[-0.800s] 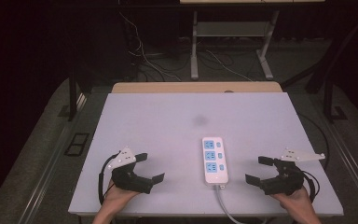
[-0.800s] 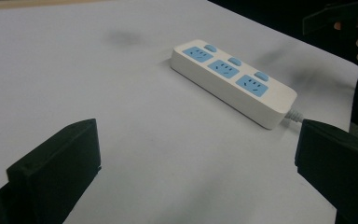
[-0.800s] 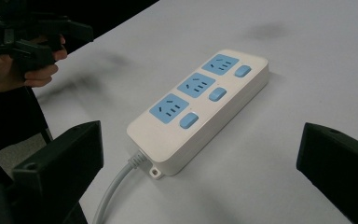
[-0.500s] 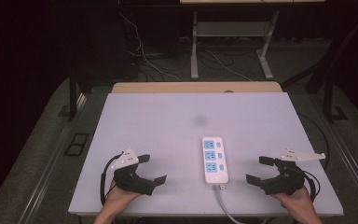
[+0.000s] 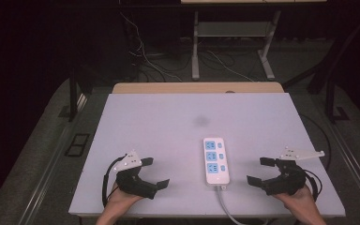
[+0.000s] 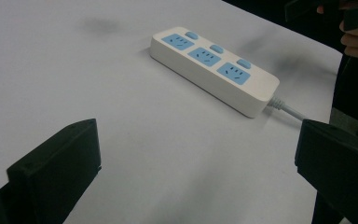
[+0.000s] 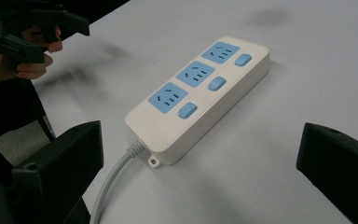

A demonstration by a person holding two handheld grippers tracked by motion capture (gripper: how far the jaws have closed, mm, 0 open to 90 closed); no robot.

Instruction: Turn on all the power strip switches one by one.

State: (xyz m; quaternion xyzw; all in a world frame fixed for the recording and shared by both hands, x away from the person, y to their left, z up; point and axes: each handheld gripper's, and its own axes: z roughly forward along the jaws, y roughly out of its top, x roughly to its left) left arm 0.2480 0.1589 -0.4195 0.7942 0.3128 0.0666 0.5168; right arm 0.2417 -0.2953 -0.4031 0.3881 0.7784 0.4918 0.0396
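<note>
I hold my left gripper (image 5: 152,172) and right gripper (image 5: 262,171) spread wide, either side of the power strip (image 5: 215,160) lying flat on the surface (image 5: 168,122), ready to approach it.

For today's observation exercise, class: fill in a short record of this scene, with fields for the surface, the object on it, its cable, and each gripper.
surface: white table
object: white power strip, three blue sockets, lying flat between the grippers
cable: grey cable running off the near edge
left gripper: open, holding nothing, apart from the strip
right gripper: open, holding nothing, apart from the strip
</note>
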